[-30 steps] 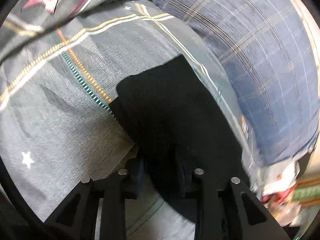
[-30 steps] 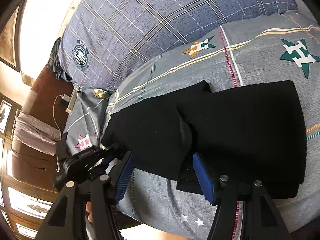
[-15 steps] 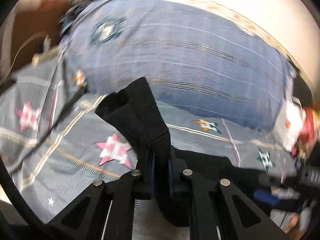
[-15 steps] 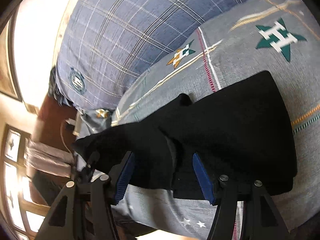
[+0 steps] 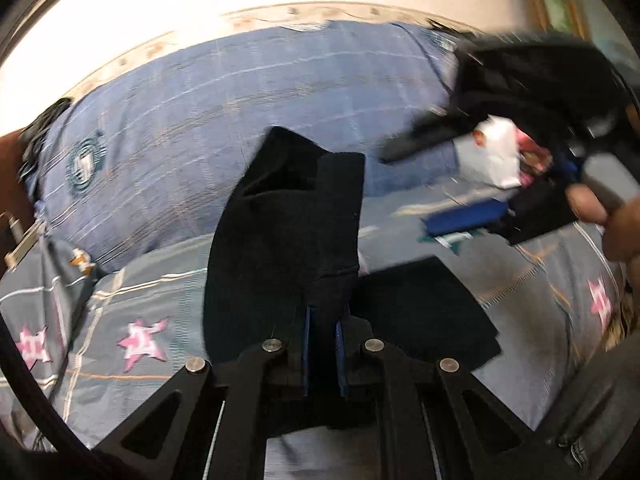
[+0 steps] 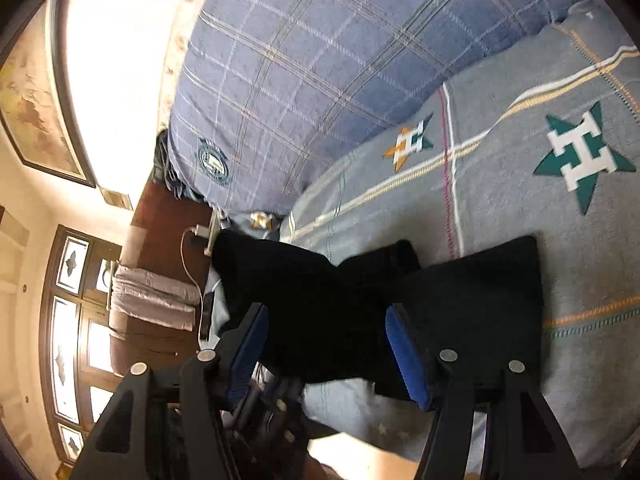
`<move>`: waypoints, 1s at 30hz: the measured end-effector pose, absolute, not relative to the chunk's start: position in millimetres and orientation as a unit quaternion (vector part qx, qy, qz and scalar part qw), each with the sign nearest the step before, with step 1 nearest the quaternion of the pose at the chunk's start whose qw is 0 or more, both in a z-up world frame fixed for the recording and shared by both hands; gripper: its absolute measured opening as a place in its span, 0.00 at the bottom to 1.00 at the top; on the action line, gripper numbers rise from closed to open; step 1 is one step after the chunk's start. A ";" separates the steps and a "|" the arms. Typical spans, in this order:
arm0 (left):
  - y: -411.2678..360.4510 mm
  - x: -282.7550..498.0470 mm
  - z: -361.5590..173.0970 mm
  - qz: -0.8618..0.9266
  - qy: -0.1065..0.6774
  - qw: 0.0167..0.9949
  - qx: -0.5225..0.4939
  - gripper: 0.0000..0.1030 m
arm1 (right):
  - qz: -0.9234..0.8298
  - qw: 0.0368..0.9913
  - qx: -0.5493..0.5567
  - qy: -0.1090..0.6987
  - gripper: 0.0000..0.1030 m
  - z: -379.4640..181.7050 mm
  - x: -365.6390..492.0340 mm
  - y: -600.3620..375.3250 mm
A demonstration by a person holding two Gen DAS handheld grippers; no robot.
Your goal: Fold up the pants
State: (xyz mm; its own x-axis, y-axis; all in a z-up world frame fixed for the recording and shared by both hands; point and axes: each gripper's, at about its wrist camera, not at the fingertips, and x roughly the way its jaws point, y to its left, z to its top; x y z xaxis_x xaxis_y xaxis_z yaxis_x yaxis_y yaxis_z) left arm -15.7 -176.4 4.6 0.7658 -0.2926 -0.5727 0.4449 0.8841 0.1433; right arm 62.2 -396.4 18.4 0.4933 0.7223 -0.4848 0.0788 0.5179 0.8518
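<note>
The black pants (image 5: 280, 232) lie on a grey star-patterned bedspread (image 5: 132, 304). My left gripper (image 5: 323, 320) is shut on one end of the pants and holds it lifted, the cloth standing up in front of the camera. The rest of the pants (image 6: 472, 292) lies flat on the bed. My right gripper (image 6: 324, 340) is open, its blue pads (image 6: 404, 356) spread just above the dark cloth, holding nothing. It also shows blurred in the left wrist view (image 5: 500, 208) at the right.
A large blue plaid pillow (image 6: 320, 60) lies behind the pants. A wooden nightstand (image 6: 160, 240) with a phone, cable and folded cloth stands left of the bed. A white packet (image 5: 500, 156) lies by the pillow.
My left gripper closed on the pants' end, lifted it off the bed and swung it up. My right gripper stayed open and shifted slightly over the pants.
</note>
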 end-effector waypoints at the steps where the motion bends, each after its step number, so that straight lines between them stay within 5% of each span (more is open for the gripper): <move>1: -186.0 -18.5 -1.3 -0.204 0.278 0.927 0.148 0.10 | 0.216 0.741 0.443 0.455 0.62 15.4 63.0 -394.9; 7: -218.7 -34.1 -18.3 -0.227 0.265 0.915 0.203 0.10 | 0.162 0.726 0.460 0.485 0.60 -7.9 63.3 -403.4; 8: -221.3 -36.0 -17.4 -0.234 0.265 0.913 0.205 0.10 | 0.157 0.728 0.459 0.485 0.52 -8.1 62.0 -405.3; 9: -222.9 -36.2 -16.2 -0.241 0.266 0.911 0.204 0.10 | 0.150 0.731 0.456 0.485 0.27 -6.8 60.4 -407.6; 12: -225.7 -34.2 -11.2 -0.256 0.269 0.909 0.192 0.10 | 0.123 0.747 0.446 0.478 0.11 -1.9 52.2 -417.8; 20: -253.7 -16.1 -44.5 -0.312 0.361 0.860 0.179 0.15 | -0.002 0.750 0.410 0.519 0.08 -21.5 45.9 -440.6; 22: -249.9 -17.8 -41.2 -0.311 0.366 0.859 0.177 0.19 | -0.048 0.752 0.373 0.542 0.08 -24.6 46.1 -442.6; 24: -238.1 -24.5 -25.3 -0.329 0.361 0.858 0.155 0.34 | -0.057 0.767 0.372 0.519 0.09 -15.3 42.0 -448.2; 26: -222.3 -33.6 -6.2 -0.330 0.339 0.871 0.132 0.60 | -0.027 0.791 0.382 0.477 0.09 1.6 36.9 -450.6; 27: -216.5 -35.0 0.4 -0.329 0.332 0.875 0.124 0.64 | -0.010 0.802 0.383 0.458 0.10 8.5 35.5 -449.6; 29: -204.7 -40.8 14.2 -0.325 0.323 0.883 0.104 0.65 | 0.030 0.814 0.381 0.438 0.32 17.2 36.1 -441.0; 30: -202.1 -40.0 16.0 -0.304 0.330 0.888 0.103 0.65 | 0.050 0.812 0.385 0.436 0.65 15.8 38.0 -435.9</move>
